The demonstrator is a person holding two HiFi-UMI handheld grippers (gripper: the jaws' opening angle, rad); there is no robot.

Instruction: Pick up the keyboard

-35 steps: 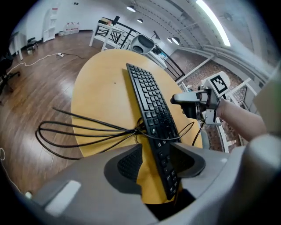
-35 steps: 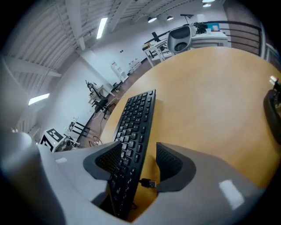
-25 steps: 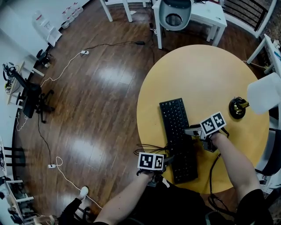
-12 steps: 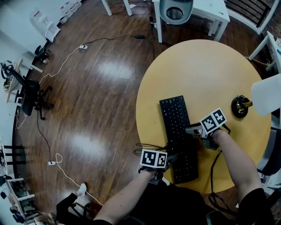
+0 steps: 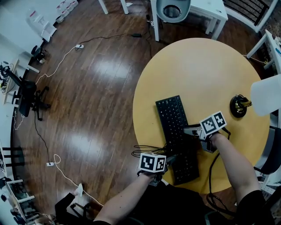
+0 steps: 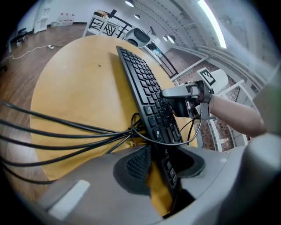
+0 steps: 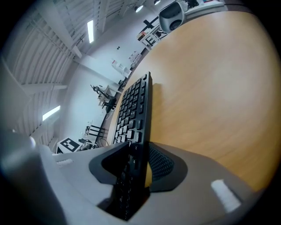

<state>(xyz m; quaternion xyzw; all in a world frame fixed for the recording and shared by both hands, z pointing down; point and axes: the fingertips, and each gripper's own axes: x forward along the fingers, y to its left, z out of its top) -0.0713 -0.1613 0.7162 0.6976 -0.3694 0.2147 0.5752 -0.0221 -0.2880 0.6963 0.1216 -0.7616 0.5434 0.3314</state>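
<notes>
A black keyboard (image 5: 175, 136) lies flat on the round yellow table (image 5: 206, 74), running from the middle toward the near edge. My left gripper (image 5: 169, 159) stands at its left long edge near the front. In the left gripper view that keyboard edge (image 6: 149, 101) runs between the jaws, with a strip of table showing beside the textured pad (image 6: 138, 162). My right gripper (image 5: 189, 130) is at the right long edge. Its jaws are closing around the keyboard edge (image 7: 138, 118), and a sliver of table still shows next to the pad (image 7: 160, 165).
A bundle of black cables (image 5: 147, 149) hangs off the table's left rim beside the left gripper. A black-and-gold round object (image 5: 238, 107) and a white object (image 5: 265, 94) sit at the table's right. A white desk with a grey bin (image 5: 173, 11) stands beyond.
Both grippers stay at the keyboard's two long edges and the keyboard lies where it was. The head view has shifted a little.
</notes>
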